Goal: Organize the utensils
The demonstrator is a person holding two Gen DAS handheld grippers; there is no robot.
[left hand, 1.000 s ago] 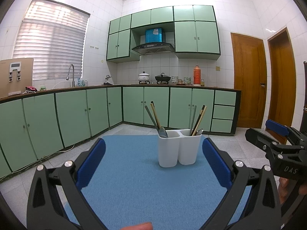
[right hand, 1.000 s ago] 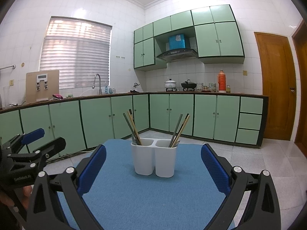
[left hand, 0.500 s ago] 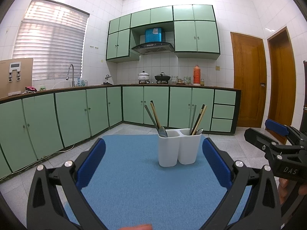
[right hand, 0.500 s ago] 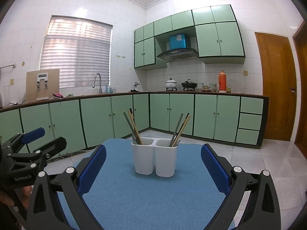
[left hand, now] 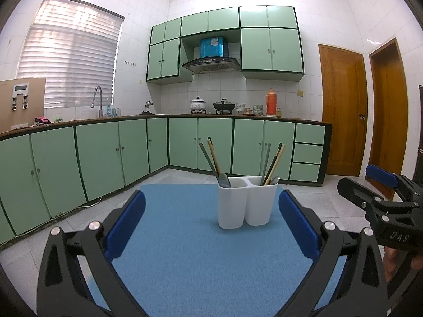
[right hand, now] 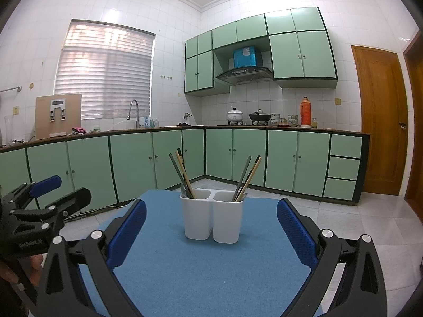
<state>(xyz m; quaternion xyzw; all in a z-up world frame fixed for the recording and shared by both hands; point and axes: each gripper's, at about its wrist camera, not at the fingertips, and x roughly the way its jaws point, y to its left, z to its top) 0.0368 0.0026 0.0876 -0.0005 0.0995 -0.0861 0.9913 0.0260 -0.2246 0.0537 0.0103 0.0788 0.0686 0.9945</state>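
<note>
- The left gripper is spread wide, its blue pads far apart with nothing between them, held above the near part of the blue mat.
- The right gripper is likewise spread wide and empty, above the same mat, beside the left one.
- In the left wrist view the right gripper shows at the right edge, with fingers of a hand wrapped under its body.
- In the right wrist view the left gripper appears at the left edge, a hand partly visible beneath it.
- The white utensil holder stands upright on the mat, ahead of both grippers and apart from them; it has two compartments side by side.
- The left compartment holds a pair of chopsticks and a grey handle, all leaning left, and a spoon bowl shows at its rim.
- The right compartment holds more chopsticks leaning right, a grey-green handle standing nearly upright, and a metal spoon tip at the rim.
- The mat covers the bench; no loose utensils lie on its visible surface.
- Behind are green cabinets, a faucet, a white pot, a black wok, an orange thermos and wooden doors.
</note>
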